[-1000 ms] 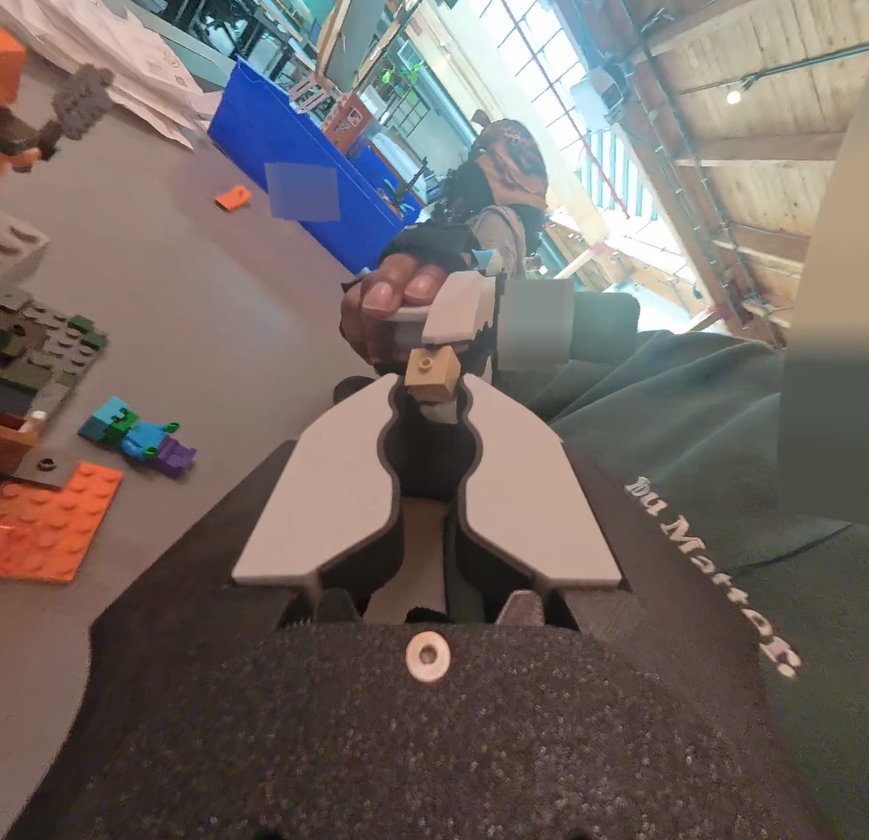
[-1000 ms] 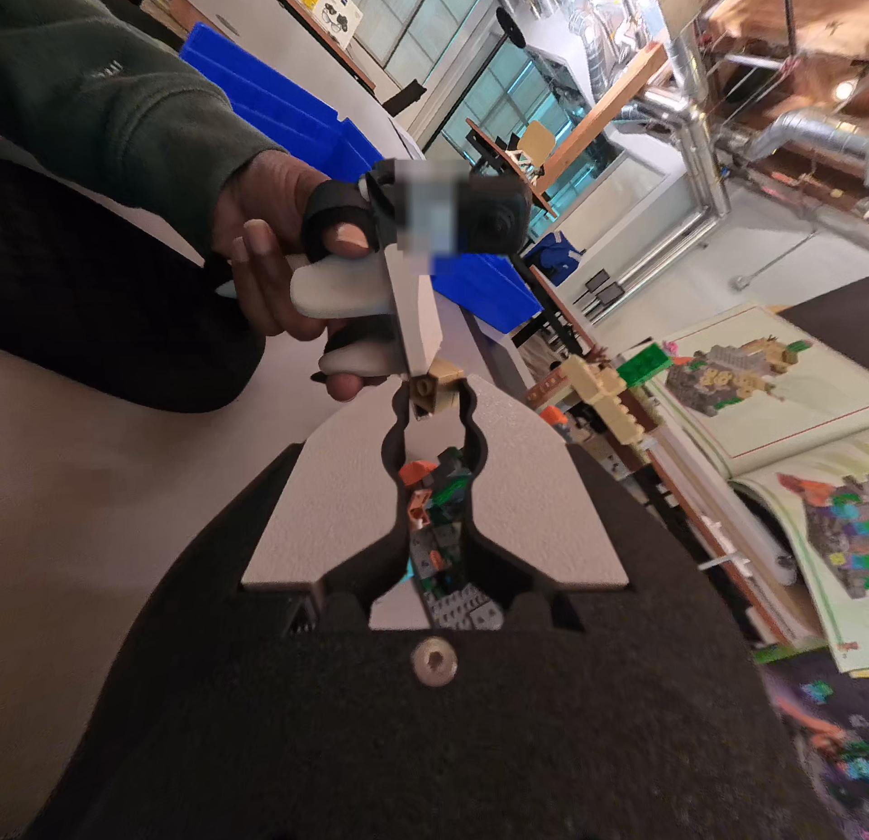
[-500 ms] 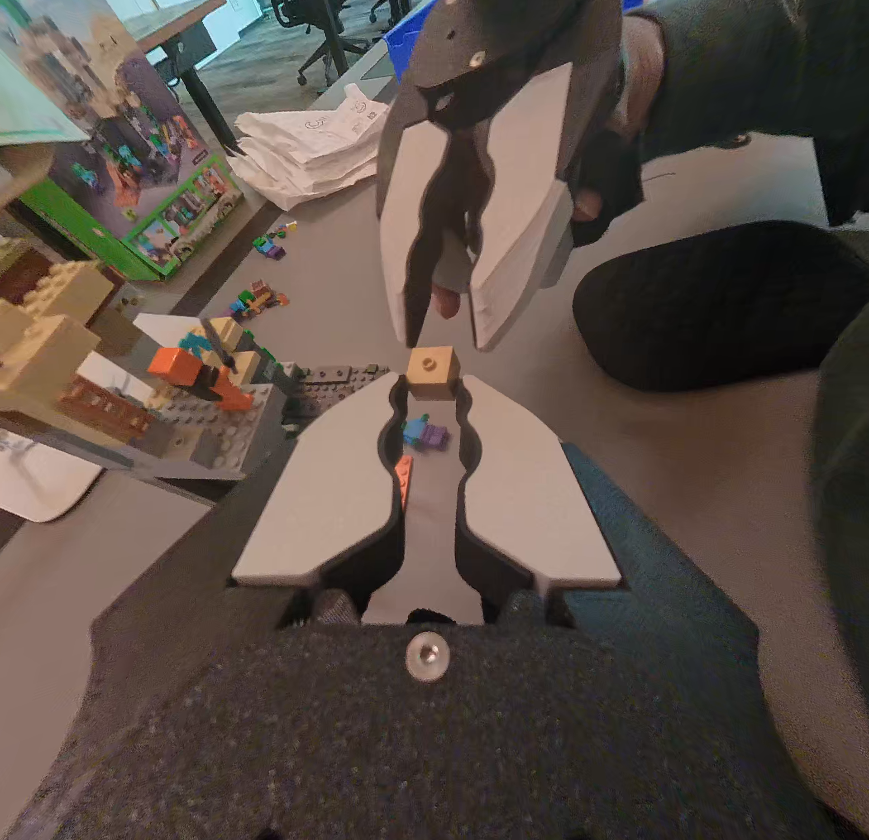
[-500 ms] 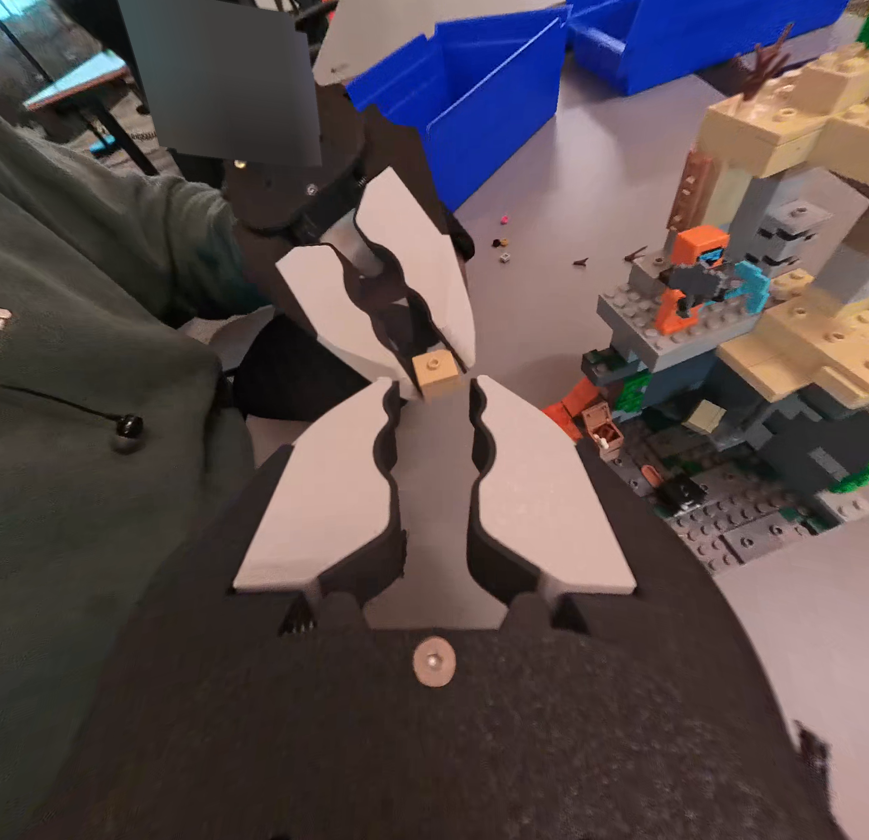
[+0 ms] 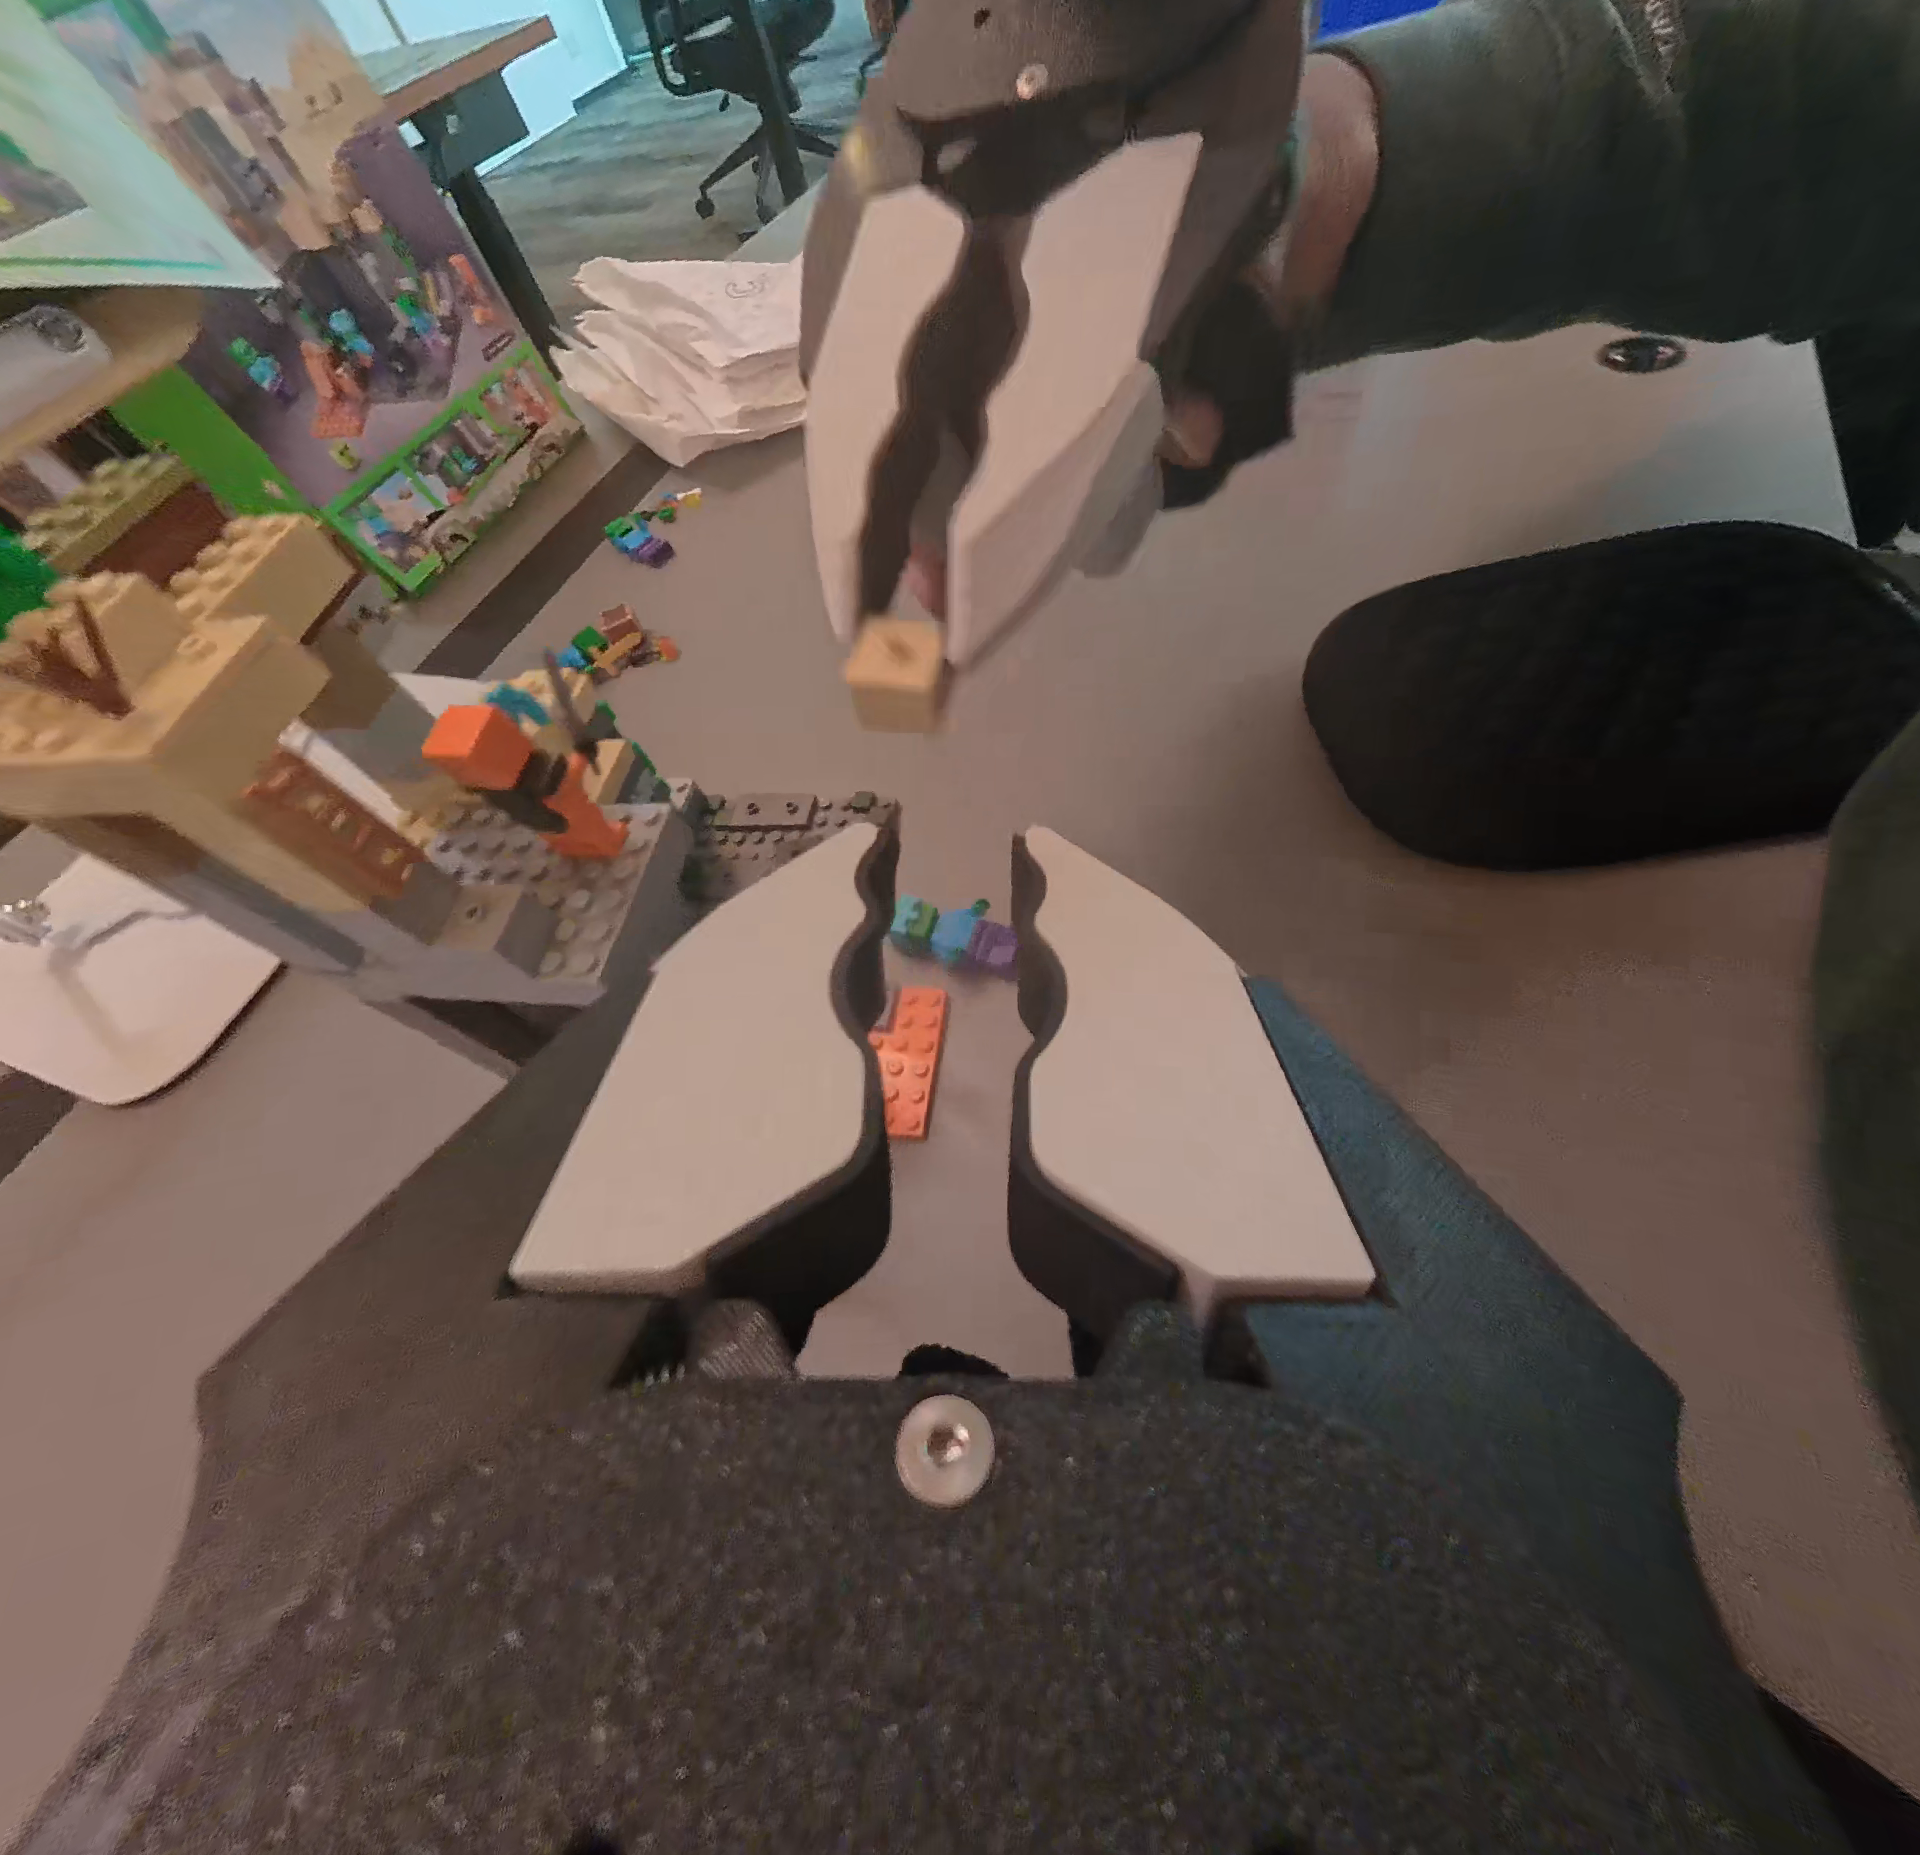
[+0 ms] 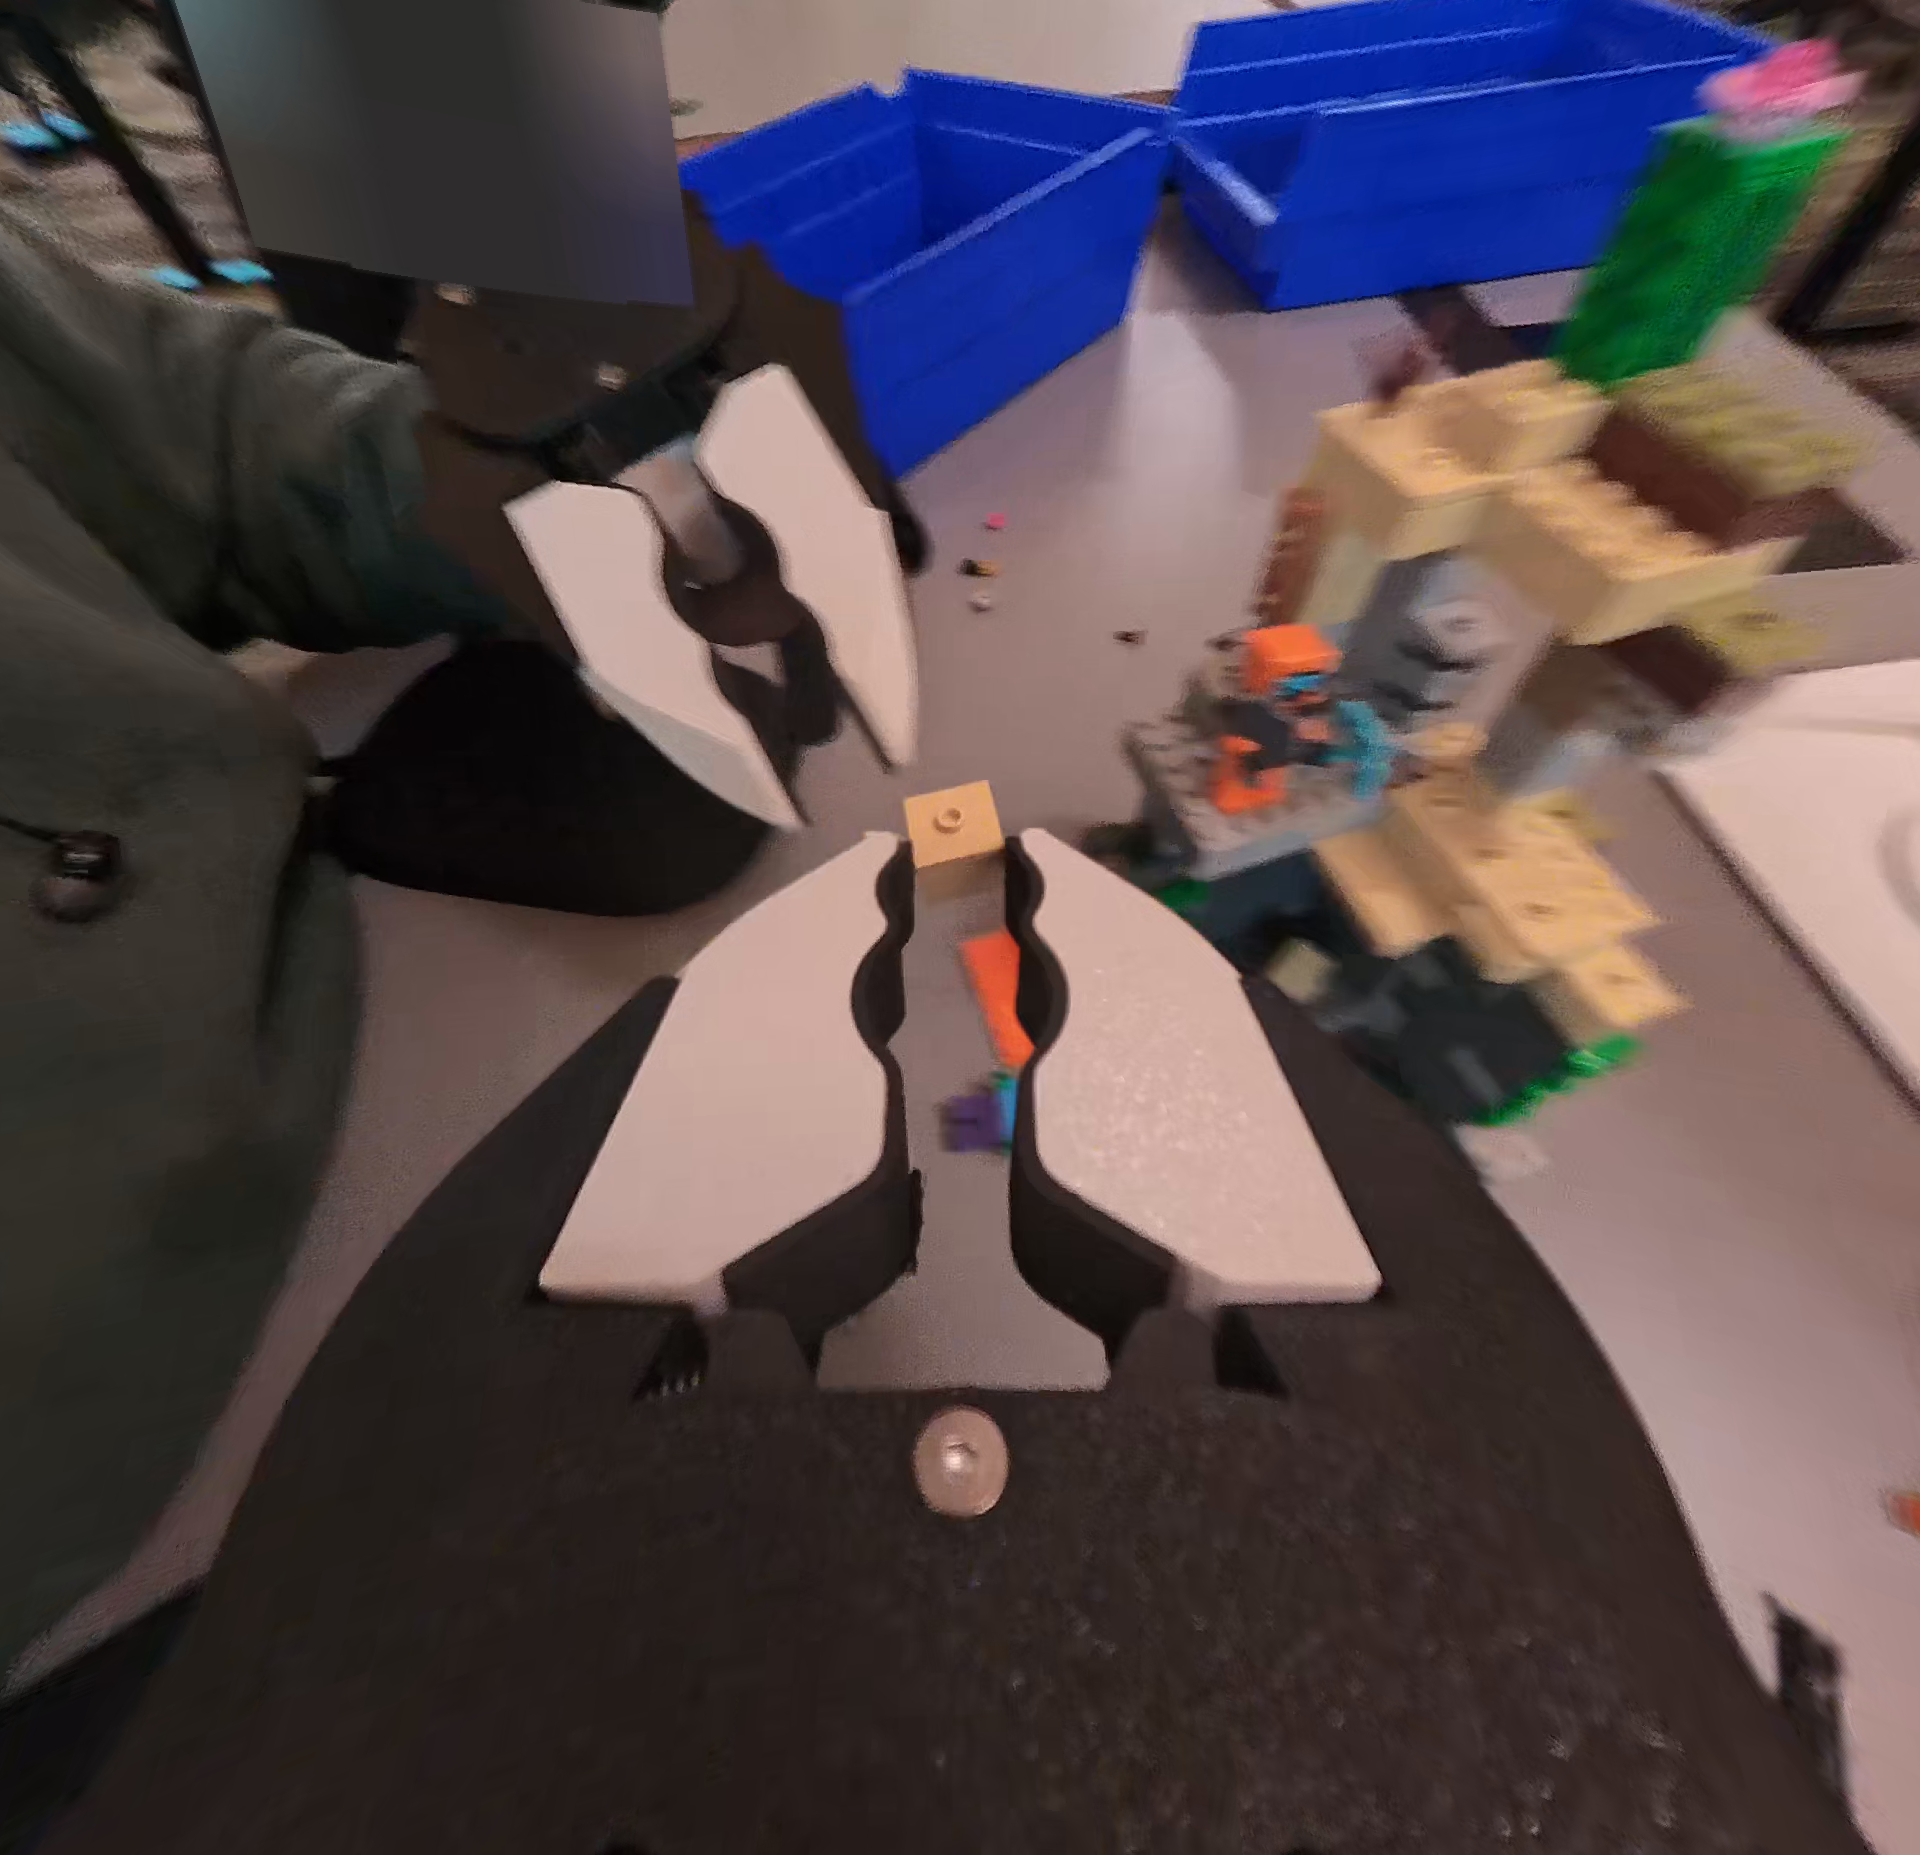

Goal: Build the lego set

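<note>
Grey tabletop point(image 5: 1455, 974): right gripper point(image 6: 954, 844) pinches studded tan cube point(image 6: 951, 837) (boxy).

We see the lego build point(image 5: 312, 797) standing toward the table's point(image 5: 1455, 974) left edge, product box point(image 5: 343, 351) behind it. Flat plate point(image 5: 912, 1057) and minifigure point(image 5: 951, 935) lie on the table just right of the build, minifigure beyond the plate. Paper stack point(image 5: 696, 351) sits at the far edge. Bins point(image 6: 1143, 195) sit behind the build (right wrist view).
</note>
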Demonstrator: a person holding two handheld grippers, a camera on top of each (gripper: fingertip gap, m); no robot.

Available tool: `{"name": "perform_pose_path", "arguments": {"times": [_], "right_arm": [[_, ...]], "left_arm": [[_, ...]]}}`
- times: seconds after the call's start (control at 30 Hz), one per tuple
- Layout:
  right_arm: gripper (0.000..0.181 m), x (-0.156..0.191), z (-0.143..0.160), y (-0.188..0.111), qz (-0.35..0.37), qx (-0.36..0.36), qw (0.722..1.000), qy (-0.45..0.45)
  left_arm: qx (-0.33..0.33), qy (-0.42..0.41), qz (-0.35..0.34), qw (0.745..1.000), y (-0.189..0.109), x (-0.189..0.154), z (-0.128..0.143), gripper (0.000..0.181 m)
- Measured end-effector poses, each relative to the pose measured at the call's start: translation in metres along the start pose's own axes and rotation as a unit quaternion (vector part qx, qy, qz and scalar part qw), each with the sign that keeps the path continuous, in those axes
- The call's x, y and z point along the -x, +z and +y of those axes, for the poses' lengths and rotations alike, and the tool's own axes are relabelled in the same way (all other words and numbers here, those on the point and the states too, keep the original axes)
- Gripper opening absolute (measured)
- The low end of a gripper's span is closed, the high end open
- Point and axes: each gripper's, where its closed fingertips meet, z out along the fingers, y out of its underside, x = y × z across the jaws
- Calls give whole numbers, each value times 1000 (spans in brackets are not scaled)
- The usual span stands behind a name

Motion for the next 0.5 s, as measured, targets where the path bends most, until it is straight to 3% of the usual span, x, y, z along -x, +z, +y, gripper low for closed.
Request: {"name": "perform_pose_path", "arguments": {"times": [0.1,0.2,0.5], "right_arm": [[16,-48,4,-8,70,35,996,-46],[16,-77,9,1,89,55,992,-65],[18,-102,20,34,91,100,982,-133]], "left_arm": [[-4,-22,-12,1000,-3,10,7,20],[0,-35,-19,999,-2,15,16,21],[17,-65,-34,997,-1,26,39,20]]}}
